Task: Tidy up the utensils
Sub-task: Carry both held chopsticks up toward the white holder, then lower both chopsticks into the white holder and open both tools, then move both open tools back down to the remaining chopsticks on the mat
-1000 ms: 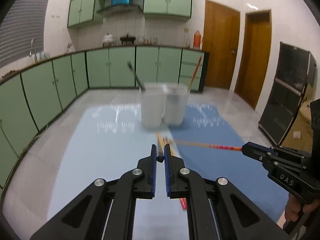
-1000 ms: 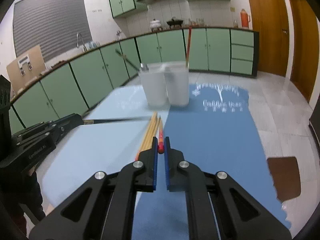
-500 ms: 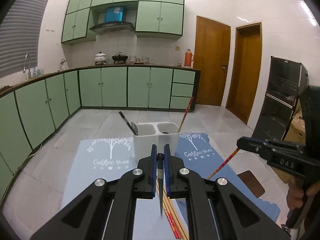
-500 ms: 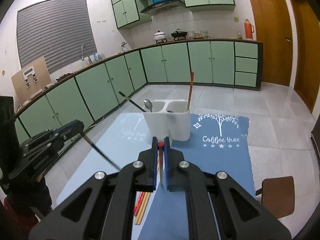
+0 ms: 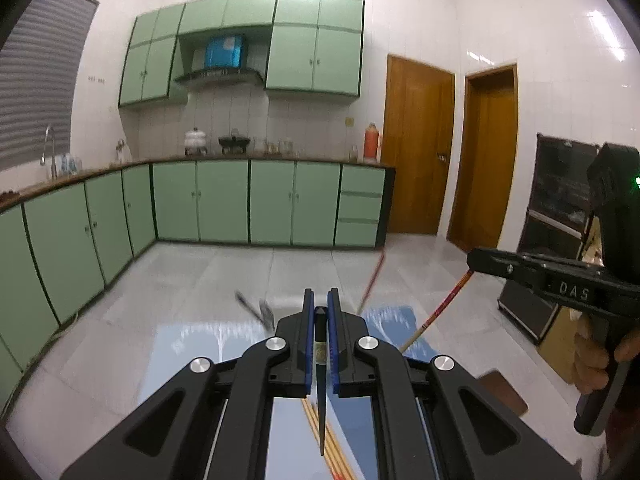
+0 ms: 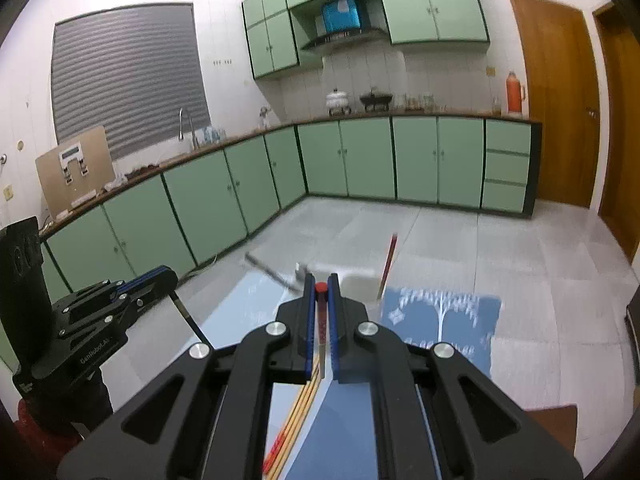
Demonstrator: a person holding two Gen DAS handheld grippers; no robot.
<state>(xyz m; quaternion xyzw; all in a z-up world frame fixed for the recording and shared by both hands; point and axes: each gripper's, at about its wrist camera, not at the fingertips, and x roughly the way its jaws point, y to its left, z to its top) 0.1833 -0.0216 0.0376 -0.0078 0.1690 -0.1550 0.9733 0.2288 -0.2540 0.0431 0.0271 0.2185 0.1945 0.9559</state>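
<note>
Since half a second ago both wrist views have tilted upward, so the green-cabinet kitchen [image 5: 248, 204] fills far more of each picture and the table sits low at the bottom edge; the white two-compartment utensil holder [image 6: 360, 280], clear before, is now a blurred patch just beyond the fingertips, with a red-tipped stick [image 6: 389, 258] and a dark utensil handle [image 6: 266, 268] leaning out of it. The pale grey tiled floor [image 5: 200, 280] runs back to the cabinets, two brown wooden doors [image 5: 418, 152] stand on the right, and an orange thermos [image 6: 515, 93] rests on the counter. The table carries a light blue placemat [image 6: 240, 312] beside a darker blue placemat [image 6: 440, 320] printed with a white tree. The left gripper [image 5: 320, 304] has its blue-padded jaws pressed on a thin dark chopstick [image 5: 321, 396] that hangs point down between them. The right gripper [image 6: 320, 286] pinches a red-capped chopstick [image 6: 320, 320], its cap at the fingertips. Below both, loose yellow and red chopsticks [image 6: 296, 424] lie together along the seam between the mats.
</note>
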